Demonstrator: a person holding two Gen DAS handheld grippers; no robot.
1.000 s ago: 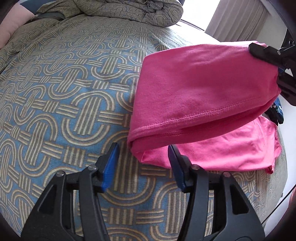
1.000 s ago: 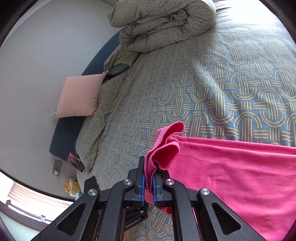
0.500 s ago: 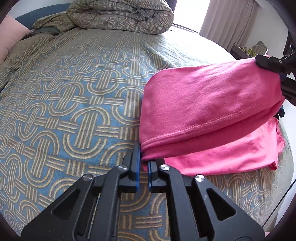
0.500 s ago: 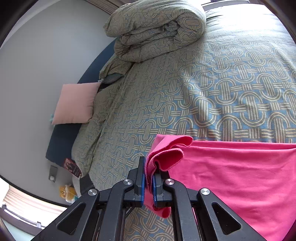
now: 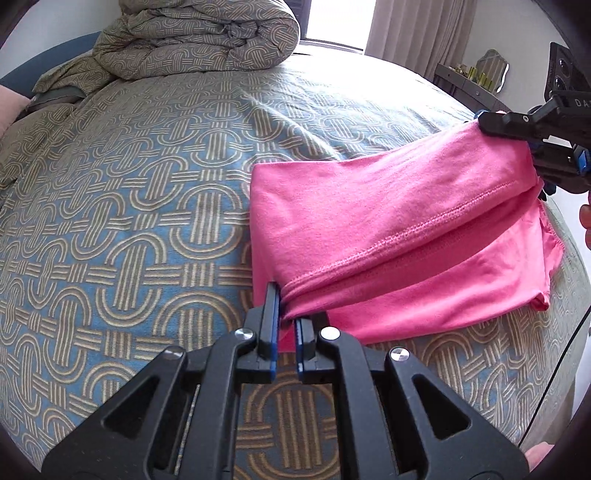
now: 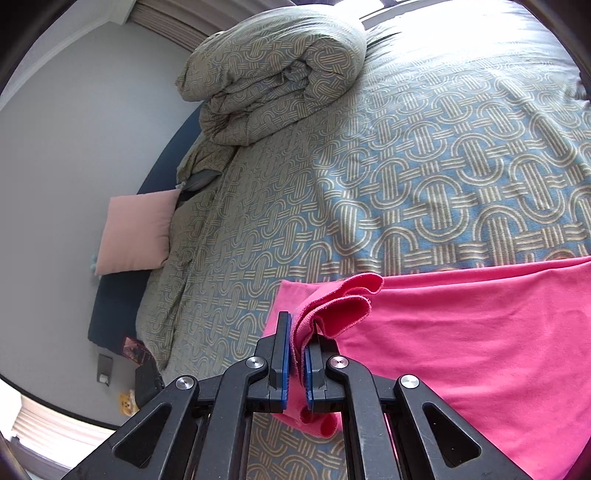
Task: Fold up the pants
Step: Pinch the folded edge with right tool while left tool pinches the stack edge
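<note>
The pink pants (image 5: 388, 221) lie partly folded on the patterned bedspread (image 5: 129, 203), the top layer lifted over the lower one. My left gripper (image 5: 286, 325) is shut on the near hemmed corner of the top layer. My right gripper (image 6: 297, 347) is shut on the other bunched corner of the pants (image 6: 461, 332). It also shows in the left wrist view (image 5: 517, 129) at the far right, holding the fabric above the bed.
A rolled duvet (image 5: 199, 37) lies at the head of the bed. A pink pillow (image 6: 138, 229) leans by the wall. Curtains (image 5: 417, 29) and a dresser (image 5: 469, 85) stand beyond the bed's far side. The bed edge runs close under the pants at right.
My left gripper closed on the near corner of the pants. Both grippers have carried the top layer lower and further across the bed.
</note>
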